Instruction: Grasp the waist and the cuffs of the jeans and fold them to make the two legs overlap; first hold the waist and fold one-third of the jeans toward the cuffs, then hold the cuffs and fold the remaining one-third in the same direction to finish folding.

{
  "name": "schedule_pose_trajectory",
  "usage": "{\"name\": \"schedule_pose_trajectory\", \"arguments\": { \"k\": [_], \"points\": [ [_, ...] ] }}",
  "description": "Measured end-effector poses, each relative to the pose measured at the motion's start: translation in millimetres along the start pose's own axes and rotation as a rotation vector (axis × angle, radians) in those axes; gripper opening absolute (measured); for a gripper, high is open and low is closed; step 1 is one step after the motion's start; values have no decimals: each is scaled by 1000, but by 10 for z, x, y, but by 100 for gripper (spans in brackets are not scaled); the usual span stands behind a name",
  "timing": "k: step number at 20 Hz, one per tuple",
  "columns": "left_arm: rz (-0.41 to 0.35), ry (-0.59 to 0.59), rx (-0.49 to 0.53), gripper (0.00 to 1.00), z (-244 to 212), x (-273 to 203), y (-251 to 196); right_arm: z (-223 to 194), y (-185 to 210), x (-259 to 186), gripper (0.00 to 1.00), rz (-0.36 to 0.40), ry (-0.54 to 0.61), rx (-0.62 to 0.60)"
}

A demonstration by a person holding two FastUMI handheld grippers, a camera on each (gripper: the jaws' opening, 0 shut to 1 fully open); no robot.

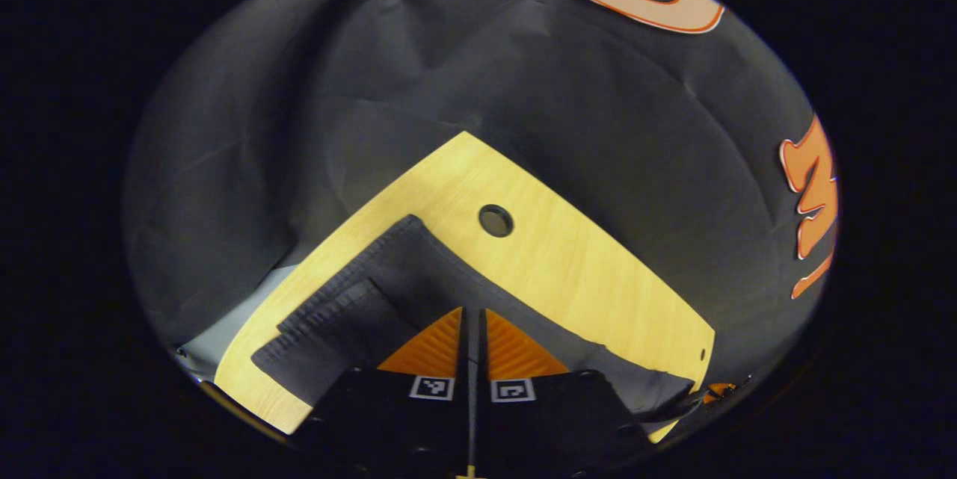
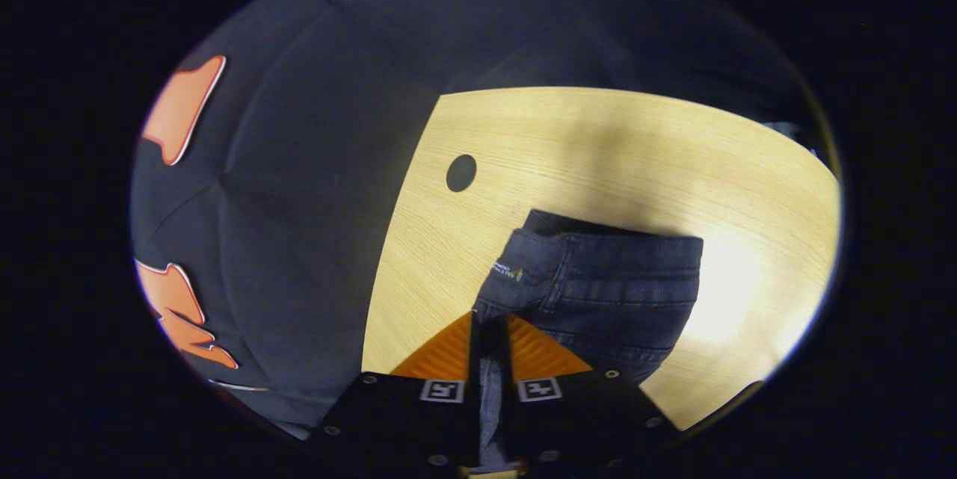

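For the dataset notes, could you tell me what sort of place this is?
Probably a recording booth: black cloth wall, a light wooden table with a cable hole, and jeans laid out for folding.

Dark jeans (image 2: 598, 292) lie flat on the table (image 2: 598, 143)

1. Looks like a recording booth or lab setup rather than a lived-in home.
2. Walled in by creased black cloth (image 1: 463, 75), draped behind and around the table from 9 to 3 o'clock.
3. Furnished with a pale wood-grain desk top (image 2: 598, 143), office style, with a round cable hole (image 2: 461, 172) near its 10 o'clock corner.
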State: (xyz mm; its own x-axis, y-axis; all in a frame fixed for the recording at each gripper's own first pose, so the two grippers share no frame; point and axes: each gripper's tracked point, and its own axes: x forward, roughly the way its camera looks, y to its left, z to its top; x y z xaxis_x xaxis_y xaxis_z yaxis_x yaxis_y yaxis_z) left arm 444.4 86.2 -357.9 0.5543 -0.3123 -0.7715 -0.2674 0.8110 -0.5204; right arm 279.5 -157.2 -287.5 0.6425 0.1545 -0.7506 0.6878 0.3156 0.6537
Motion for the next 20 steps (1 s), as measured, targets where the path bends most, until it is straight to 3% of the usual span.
{"name": "schedule_pose_trajectory", "arguments": {
  "k": [3,4,5,7,8,16,17,18,20],
  "points": [
    [-18,-19,109,66,-94,-183,-166,1,-161,-121,60,-47,-23,-78],
    [-15,-26,145,68,-130,-229,-215,-30,-251,-148,77,-76,-23,-98],
    [-22,-23,168,67,-157,-235,-288,-43,-337,-202,87,-97,-26,-113],
    [-45,-16,177,94,-251,-328,-417,-25,-576,-239,98,-159,-40,-124],
    [-52,-10,176,89,-292,-371,-460,-30,-711,-260,98,-188,-39,-121],
    [-56,21,155,89,-567,-565,-588,139,-1031,25,99,-197,-34,6],
    [-53,18,158,89,-594,-601,-607,164,-1029,103,91,-199,-42,13],
    [-52,16,157,89,-614,-638,-626,182,-1004,124,99,-193,-47,22],
    [-50,10,154,89,-648,-699,-629,234,-967,173,98,-175,-70,20]
  ]
}}
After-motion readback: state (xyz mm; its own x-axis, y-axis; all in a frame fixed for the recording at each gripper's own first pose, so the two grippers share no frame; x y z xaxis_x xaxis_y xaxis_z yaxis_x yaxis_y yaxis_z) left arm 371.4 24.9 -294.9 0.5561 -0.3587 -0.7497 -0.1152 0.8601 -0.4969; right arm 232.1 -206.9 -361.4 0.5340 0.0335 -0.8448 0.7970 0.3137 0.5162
